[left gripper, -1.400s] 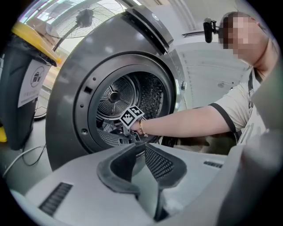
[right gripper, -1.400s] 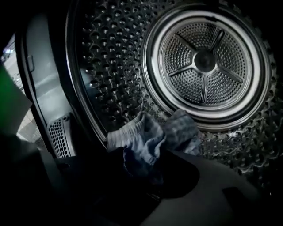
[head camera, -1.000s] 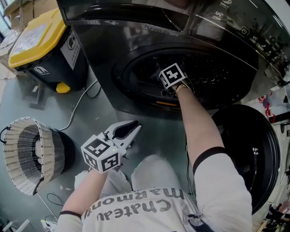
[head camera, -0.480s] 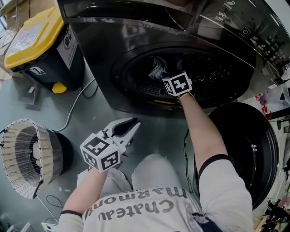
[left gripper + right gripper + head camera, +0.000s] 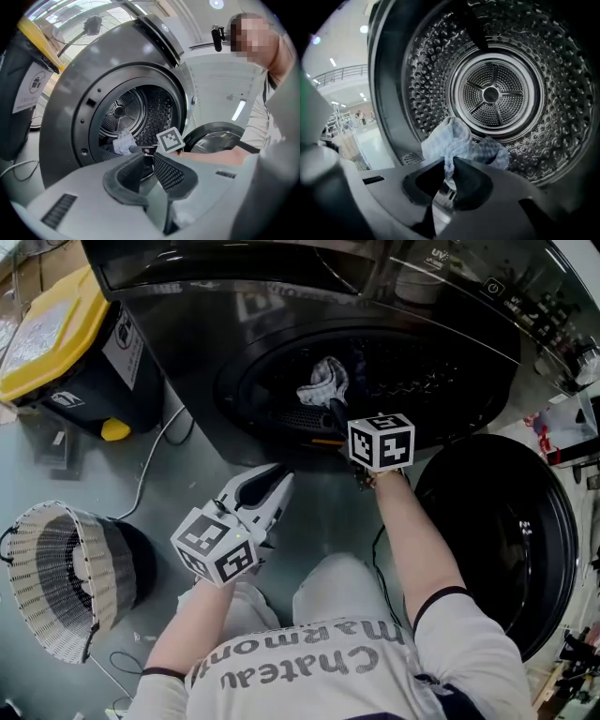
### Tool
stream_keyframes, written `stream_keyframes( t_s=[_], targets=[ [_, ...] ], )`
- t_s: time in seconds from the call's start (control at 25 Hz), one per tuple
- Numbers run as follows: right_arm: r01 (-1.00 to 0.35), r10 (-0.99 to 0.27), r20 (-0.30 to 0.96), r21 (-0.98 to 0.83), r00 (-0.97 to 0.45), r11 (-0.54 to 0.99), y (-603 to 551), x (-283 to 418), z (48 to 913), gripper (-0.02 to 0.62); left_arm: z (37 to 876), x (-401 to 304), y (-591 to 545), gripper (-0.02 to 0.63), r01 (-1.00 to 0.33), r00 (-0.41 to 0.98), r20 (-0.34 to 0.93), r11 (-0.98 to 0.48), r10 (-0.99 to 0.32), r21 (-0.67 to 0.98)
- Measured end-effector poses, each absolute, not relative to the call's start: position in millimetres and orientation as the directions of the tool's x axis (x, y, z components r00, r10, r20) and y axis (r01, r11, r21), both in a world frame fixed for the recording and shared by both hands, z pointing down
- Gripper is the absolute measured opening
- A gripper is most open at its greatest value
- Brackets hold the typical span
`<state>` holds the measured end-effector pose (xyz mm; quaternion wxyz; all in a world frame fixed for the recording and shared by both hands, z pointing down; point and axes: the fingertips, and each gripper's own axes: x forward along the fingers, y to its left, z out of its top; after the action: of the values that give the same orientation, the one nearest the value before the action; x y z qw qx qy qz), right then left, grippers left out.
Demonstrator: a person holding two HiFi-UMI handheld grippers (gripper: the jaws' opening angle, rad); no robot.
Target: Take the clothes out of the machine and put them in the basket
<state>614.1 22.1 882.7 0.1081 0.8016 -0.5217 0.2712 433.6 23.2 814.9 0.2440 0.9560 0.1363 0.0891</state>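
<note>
Head view: right gripper (image 5: 332,405) at drum (image 5: 422,381) mouth, 12 o'clock. Jaws have just been closing, now nipping pale cloth (image 5: 323,381). One basket (image 5: 33,606), 8 o'clock.
Left gripper view: left gripper (image 5: 149,160) jaws barely apart, empty.
Right gripper view: one cloth, only thin fold pinched. Could slip out or snag on door lip.

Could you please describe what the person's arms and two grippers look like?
The left gripper is a white, beak-shaped shell with black textured pads; the right gripper looks darker. Each carries a white cube of black square markers. The arms are bare below short white sleeves edged with a dark band.
</note>
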Motion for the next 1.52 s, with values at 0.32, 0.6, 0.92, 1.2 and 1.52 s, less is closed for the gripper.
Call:
stream_keyframes(
  t_s=[0.32,0.6,0.92,1.2,1.52],
  targets=[
    [-0.882,-0.758,0.603,-0.182,0.250,-0.435,41,559,850,0.061,751,423,42,0.061,0.166,0.950,0.150,-0.849,0.274,0.502],
    [-0.852,-0.733,0.647,-0.247,0.209,-0.461,62,531,807,0.061,690,400,60,0.061,0.089,0.949,0.213,-0.849,0.230,0.521],
    [-0.751,-0.732,0.657,-0.389,0.180,-0.534,95,507,751,0.061,598,383,79,0.029,0.071,0.953,0.211,-0.833,0.220,0.549],
    [-0.765,-0.737,0.668,-0.418,0.108,-0.491,116,471,680,0.061,514,371,83,0.011,0.087,0.948,0.225,-0.861,0.227,0.502],
    [-0.787,-0.756,0.646,-0.410,0.106,-0.461,122,443,569,0.061,428,364,73,0.009,0.134,0.937,0.240,-0.895,0.255,0.426]
  ],
)
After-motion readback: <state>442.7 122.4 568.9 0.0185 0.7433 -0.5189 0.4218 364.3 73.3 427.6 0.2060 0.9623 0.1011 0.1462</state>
